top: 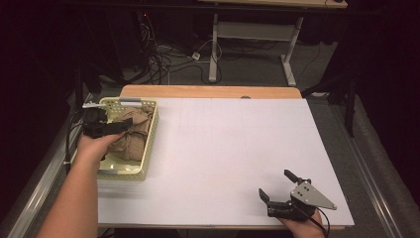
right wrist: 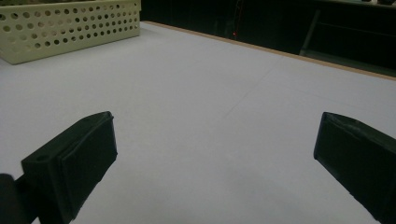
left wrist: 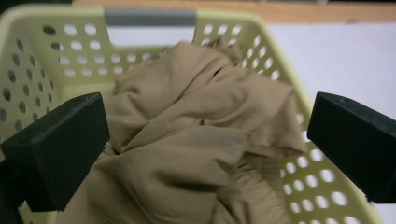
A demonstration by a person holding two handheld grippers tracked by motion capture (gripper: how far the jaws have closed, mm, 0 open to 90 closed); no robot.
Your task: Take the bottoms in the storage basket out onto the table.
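A crumpled tan cloth (top: 132, 135) fills a pale yellow perforated basket (top: 151, 140) at the table's left edge. My left gripper (top: 124, 125) hovers over the cloth, held by a bare hand. In the left gripper view the cloth (left wrist: 196, 140) lies just beyond the left gripper (left wrist: 208, 123), whose black jaws stand wide apart and open, holding nothing. My right gripper (top: 275, 183) rests near the front right of the white table (top: 223, 139), open, with nothing between its jaws. In the right gripper view the right gripper (right wrist: 215, 135) faces bare tabletop, with the basket (right wrist: 70, 25) far off.
The basket has a grey handle (left wrist: 149, 17) on its far rim. A wooden strip (top: 208, 91) edges the table's far side. Beyond it are a dark floor with cables (top: 158, 59) and another table's legs (top: 214, 49).
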